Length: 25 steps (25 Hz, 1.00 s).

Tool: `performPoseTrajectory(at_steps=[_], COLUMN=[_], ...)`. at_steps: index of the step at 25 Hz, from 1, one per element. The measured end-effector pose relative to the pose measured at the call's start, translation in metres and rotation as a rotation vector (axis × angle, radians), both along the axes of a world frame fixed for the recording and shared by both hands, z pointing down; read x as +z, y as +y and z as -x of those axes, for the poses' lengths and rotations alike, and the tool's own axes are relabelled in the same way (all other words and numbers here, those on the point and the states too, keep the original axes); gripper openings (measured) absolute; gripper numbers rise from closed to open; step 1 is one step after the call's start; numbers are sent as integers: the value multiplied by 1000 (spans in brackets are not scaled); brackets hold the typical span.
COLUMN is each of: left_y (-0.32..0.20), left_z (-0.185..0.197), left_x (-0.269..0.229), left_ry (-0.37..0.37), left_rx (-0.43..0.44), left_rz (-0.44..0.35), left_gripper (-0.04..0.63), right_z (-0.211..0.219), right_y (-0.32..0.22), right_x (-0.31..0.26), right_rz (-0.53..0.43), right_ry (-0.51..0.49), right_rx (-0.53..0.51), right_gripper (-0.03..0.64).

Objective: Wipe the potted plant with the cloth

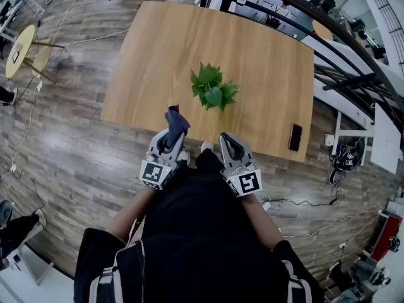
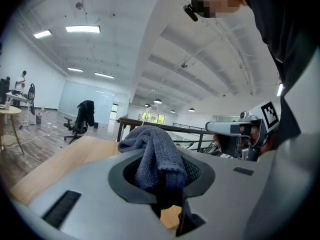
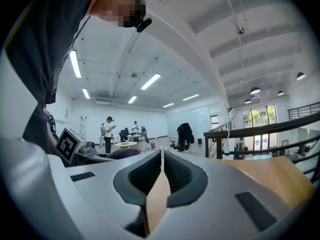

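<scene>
Open-plan hall. A rectangular wooden counter [image 1: 252,55] stands on a grey-brown plank floor [image 1: 76,163]. A round yellow side table [image 1: 19,49] stands off the counter's left edge, and a black railing [image 3: 260,127] runs beyond its far edge. Strip lights [image 2: 82,29] line the white ceiling. Windows [image 3: 260,115] and a black office chair [image 2: 80,119] occupy the distance.

Green plant [image 1: 213,92], blue-grey cloth [image 1: 177,122], tan wooden table [image 1: 158,55]
</scene>
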<state>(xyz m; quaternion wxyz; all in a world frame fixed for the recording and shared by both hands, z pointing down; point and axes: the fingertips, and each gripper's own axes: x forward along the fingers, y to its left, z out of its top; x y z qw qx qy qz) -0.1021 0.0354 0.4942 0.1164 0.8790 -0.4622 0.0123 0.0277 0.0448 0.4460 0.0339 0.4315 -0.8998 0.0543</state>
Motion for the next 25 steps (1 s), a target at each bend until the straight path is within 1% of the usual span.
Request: performPoseTrajectory(at_steps=[1, 3, 4, 6, 8, 12, 13, 15, 16, 17, 18, 20, 22, 25], left_y=[-6, -21, -27, -39, -49, -64, -67, -69, -71, -73, -77, -86, -93, -106], left_z=[-1, -3, -4, -1, 0, 5, 5, 4, 2, -2, -6, -11, -12, -13], left_x=[9, 19, 25, 44, 64, 106, 113, 124, 128, 133, 138, 149, 163, 180], left_ry=[-13, 3, 15, 4, -40, -122, -148, -181, -194, -210, -231, -264, -281, -333], left_rx=[8, 21, 19, 6, 3, -44, -47, -31, -17, 1, 22, 56, 67, 82], left_rz=[0, 14, 26, 61, 112, 285, 305, 302, 292, 283, 276, 281, 318, 370], left_gripper=[115, 115, 115, 115, 115, 115, 115, 115, 115, 115, 115, 115, 115, 115], right_z=[-5, -16, -21, -29, -36, -46, -47, -46, -44, -42, -40, -37, -36, -36], right_y=[-6, -19, -23, -29, -36, -54, -58, -63, -65, -69, -75, -87, -95, -113], right_x=[9, 28, 37, 55, 75, 124, 137, 161, 172, 184, 196, 218, 237, 249], right_rz=[23, 68, 79, 82, 87, 129, 143, 184, 208, 233, 257, 284, 295, 275], right_ry=[-17, -41, -35, -2, 24, 75, 86, 109, 123, 140, 162, 210, 253, 304], right_rx=[-12, -41, -58, -90, -107, -129, -137, -167, -190, -216, -236, -248, -240, -231], right_gripper=[18, 18, 18, 18, 18, 20, 20, 20, 32, 108, 214, 218, 225, 237])
